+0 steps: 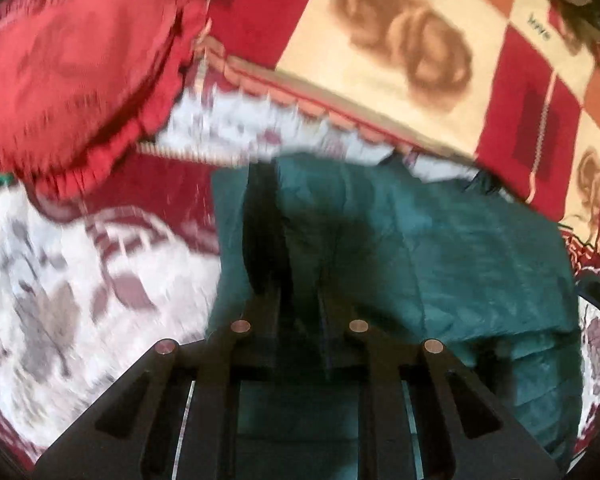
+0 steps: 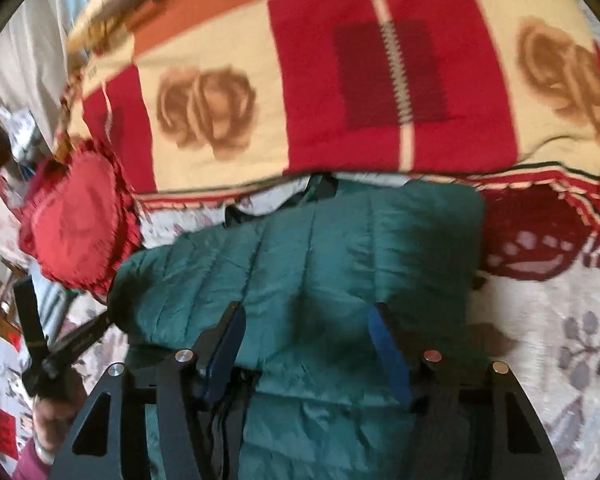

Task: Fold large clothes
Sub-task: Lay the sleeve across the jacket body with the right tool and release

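- I am viewing a quilted teal-green padded jacket (image 2: 300,256), lying on a white bedspread with maroon floral print (image 2: 540,320), its long axis running away from me toward a red-and-cream checked blanket (image 2: 320,80).
- Its stitched channels are running lengthwise.
- My left gripper (image 1: 288,256) is pinching a jacket fold.
- My right gripper (image 2: 306,316) is straddling the jacket, fingers spread.

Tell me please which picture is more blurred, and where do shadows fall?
Left wrist view: stronger motion blur, worst on the red cushion and floral bedspread; a dark shadow lies on the green jacket. Right wrist view: milder blur; the claw shades the jacket beneath.
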